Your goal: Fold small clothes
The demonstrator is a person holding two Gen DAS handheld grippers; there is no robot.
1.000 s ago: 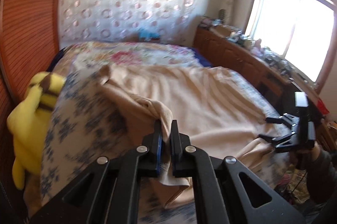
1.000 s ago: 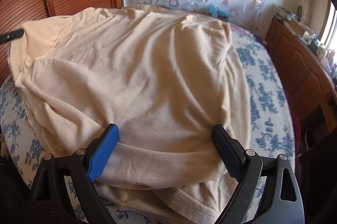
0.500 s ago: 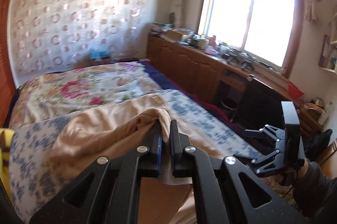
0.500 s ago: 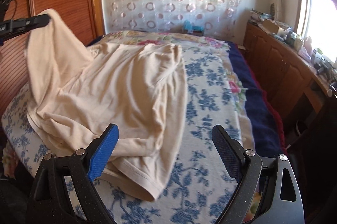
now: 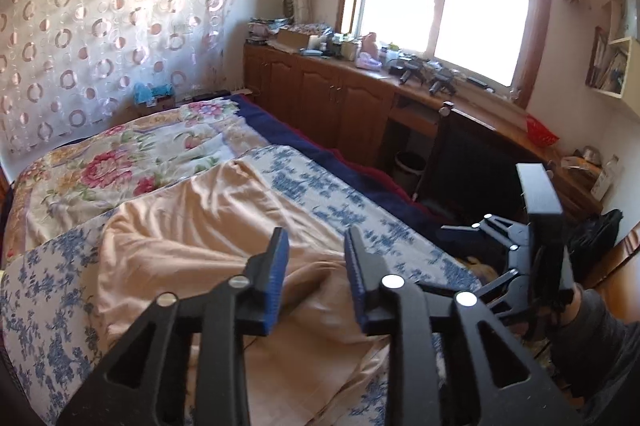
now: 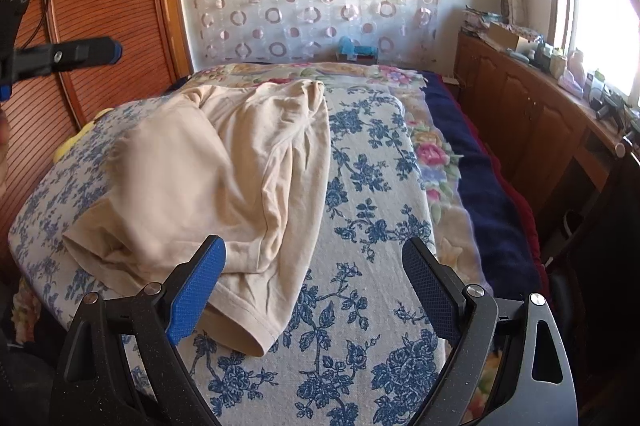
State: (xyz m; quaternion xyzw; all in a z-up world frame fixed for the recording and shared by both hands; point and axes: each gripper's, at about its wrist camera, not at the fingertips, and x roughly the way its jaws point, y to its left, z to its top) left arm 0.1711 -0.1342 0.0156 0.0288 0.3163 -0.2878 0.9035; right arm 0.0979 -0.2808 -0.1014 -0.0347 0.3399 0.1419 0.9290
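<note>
**Shirt let go and lying on the bed**

The left gripper [image 5: 316, 258] is opening its jaws; nothing is between the pads, and the beige shirt [image 6: 224, 178] lies below it on the blue-flowered sheet [image 6: 360, 226]. The right gripper [image 6: 314, 266] stands wide open and empty, just beside the shirt hem. No container is in view. One second ago the left pads pinched the shirt's cloth, which was spread wide; now it lies folded over.
</note>
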